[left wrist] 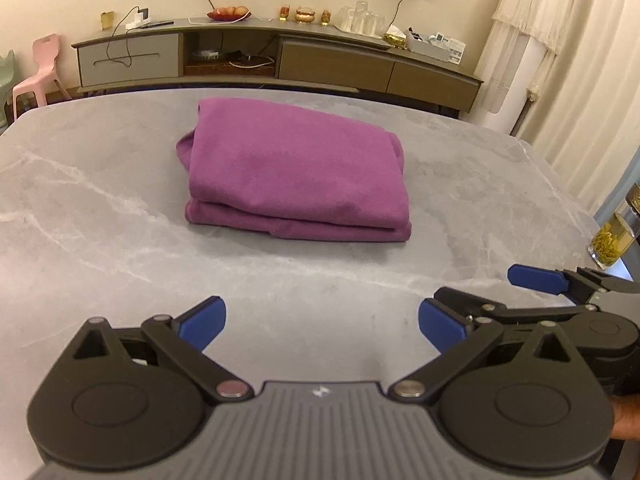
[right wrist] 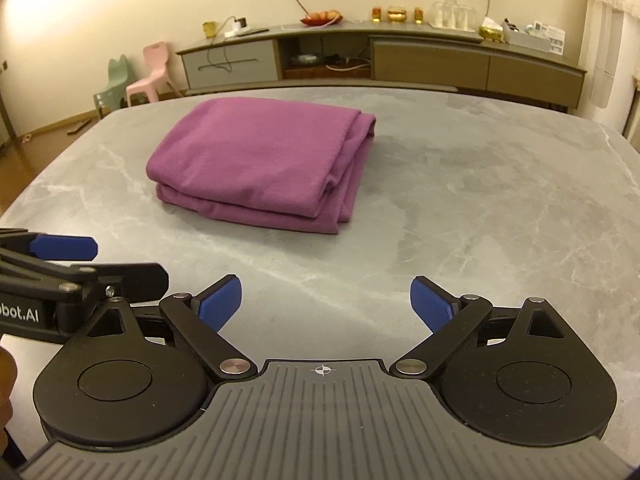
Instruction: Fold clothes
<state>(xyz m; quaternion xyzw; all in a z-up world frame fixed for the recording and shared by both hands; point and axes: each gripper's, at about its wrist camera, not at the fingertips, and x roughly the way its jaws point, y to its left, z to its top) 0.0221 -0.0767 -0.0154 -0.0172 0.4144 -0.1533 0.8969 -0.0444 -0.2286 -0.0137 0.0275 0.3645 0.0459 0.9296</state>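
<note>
A purple garment (left wrist: 296,172) (right wrist: 260,160) lies folded into a thick rectangle in the middle of the grey marble table (left wrist: 80,220) (right wrist: 500,208). Nothing touches it. My left gripper (left wrist: 322,320) hovers over the table's near side, short of the garment, with its blue pads spread wide and nothing between them. My right gripper (right wrist: 326,300) is held the same way beside it, open and empty. Each gripper shows in the other's view: the right one's blue fingers (left wrist: 538,278) at the right edge, the left one's fingers (right wrist: 64,248) at the left edge.
A glass of yellowish tea (left wrist: 610,242) stands at the table's right edge. Beyond the table runs a long low cabinet (left wrist: 332,64) with glasses and a fruit dish. Pink (right wrist: 150,70) and green (right wrist: 114,84) plastic chairs stand far left. Curtains (left wrist: 580,80) hang at the right.
</note>
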